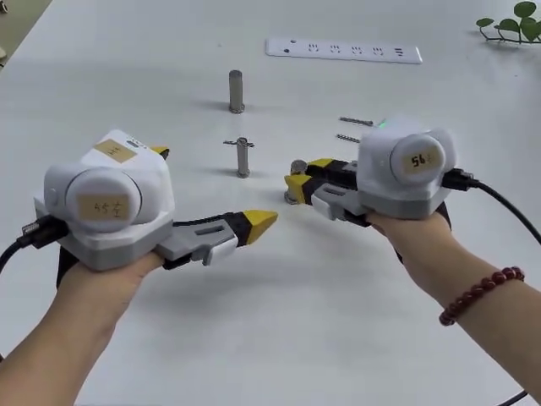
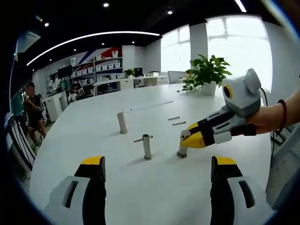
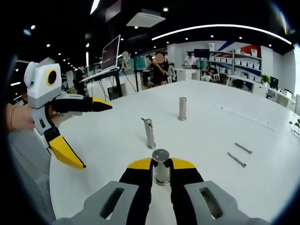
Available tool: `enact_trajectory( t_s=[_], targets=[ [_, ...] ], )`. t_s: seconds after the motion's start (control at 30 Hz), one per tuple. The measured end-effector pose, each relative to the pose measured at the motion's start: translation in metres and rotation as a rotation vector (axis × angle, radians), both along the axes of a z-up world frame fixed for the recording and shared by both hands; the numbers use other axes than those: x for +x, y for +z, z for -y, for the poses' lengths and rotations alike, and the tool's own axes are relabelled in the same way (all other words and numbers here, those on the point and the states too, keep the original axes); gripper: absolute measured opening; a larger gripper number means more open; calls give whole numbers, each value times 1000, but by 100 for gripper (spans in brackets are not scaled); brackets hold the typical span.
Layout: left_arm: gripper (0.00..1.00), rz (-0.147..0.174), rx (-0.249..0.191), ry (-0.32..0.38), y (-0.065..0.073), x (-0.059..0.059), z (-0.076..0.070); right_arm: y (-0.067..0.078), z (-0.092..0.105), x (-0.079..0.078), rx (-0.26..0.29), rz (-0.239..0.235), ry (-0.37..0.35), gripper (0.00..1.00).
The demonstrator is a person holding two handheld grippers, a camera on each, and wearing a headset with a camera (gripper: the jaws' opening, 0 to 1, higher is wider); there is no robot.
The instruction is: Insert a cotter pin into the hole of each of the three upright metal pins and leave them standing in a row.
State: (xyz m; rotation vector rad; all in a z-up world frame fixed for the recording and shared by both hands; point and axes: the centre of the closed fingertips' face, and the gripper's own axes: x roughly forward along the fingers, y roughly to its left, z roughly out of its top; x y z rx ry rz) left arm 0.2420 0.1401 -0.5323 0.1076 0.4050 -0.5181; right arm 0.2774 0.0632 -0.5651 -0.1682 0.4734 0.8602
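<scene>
Left gripper [image 1: 211, 186]: jaws wide apart
Right gripper [image 1: 297, 181]: clamped on near pin [image 3: 161, 168]
Middle pin [image 1: 243, 161]: cotter pin [image 1: 239, 143] through it
Far pin [image 1: 236, 90]: upright

Cotter pins [image 1: 355, 122] lie right of the pin row [image 1: 243, 157].

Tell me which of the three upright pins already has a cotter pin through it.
The middle pin: a cotter pin crosses its top. The far pin stands bare; the near pin, also bare, sits in the right gripper.
</scene>
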Motion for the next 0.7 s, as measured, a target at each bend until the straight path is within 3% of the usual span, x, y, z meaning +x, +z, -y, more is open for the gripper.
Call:
enact_trajectory(
  t_s=[0.23, 0.4, 0.7],
  targets=[
    [92, -1, 2, -3, -1, -1, 1, 0, 2, 0, -12, -9, -38, 9],
    [92, -3, 5, -5, -1, -1, 1, 2, 0, -2, 26, -30, -40, 12],
    [94, 1, -7, 4, 0, 0, 0, 8, 16, -3, 34, -33, -38, 19]
  ],
)
